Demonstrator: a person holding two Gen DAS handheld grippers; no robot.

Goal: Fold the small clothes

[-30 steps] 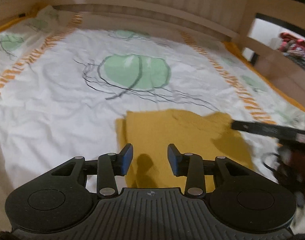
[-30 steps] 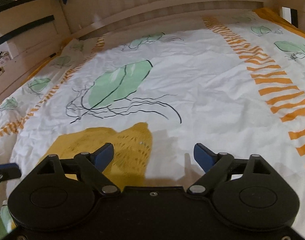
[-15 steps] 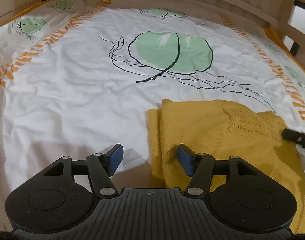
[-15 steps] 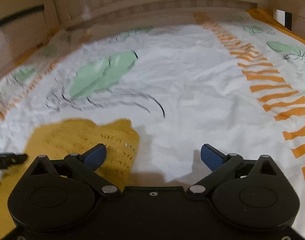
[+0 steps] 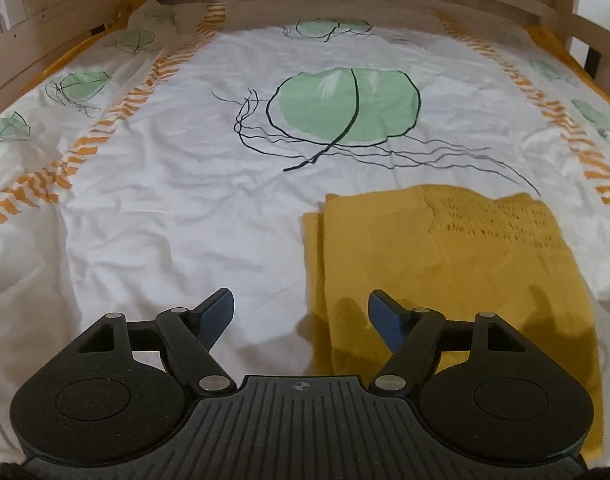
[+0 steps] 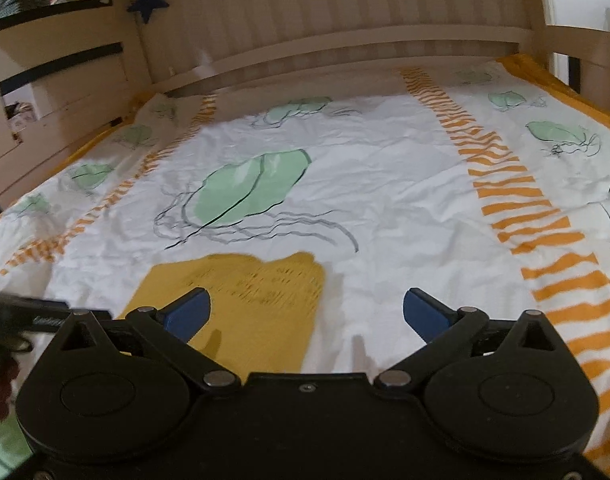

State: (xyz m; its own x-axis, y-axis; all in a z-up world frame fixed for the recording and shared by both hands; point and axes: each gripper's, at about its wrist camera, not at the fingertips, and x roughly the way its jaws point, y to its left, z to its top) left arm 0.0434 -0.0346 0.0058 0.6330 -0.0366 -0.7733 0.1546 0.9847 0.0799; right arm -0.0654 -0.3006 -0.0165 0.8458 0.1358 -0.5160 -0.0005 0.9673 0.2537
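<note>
The yellow knitted garment (image 5: 445, 264) lies flat on the bed sheet (image 5: 185, 208), already doubled: a second layer shows as a narrow strip along its left edge in the left wrist view. The openwork panel sits at its far right corner. It appears laid square to the near side of the bed so that both hand-held grippers can reach opposite edges.

The left hand-held gripper (image 5: 301, 314) hangs just above the garment's near left edge. Its jaws are opening, with nothing pinched; one blue pad (image 5: 385, 320) is over the yellow fabric, the other over bare sheet, so the folded edge lies between them but is not pressed.

The right hand-held gripper (image 6: 307, 312) stands spread to its widest and holds nothing. In its view the garment (image 6: 241, 300) lies to the left, its right edge passing between the jaws. The left gripper's dark finger shows at the left margin of that view.

Judgement: a fold appears just released, and the garment may be either finished or awaiting a further fold across its length.

Room for moving is generous. The sheet is bare beyond the garment and to both sides, apart from wrinkles. The wooden bed frame (image 6: 345, 40) bounds the far end and the sides, well apart from the work. The orange striped bands (image 6: 525, 208) run well clear of the garment.
</note>
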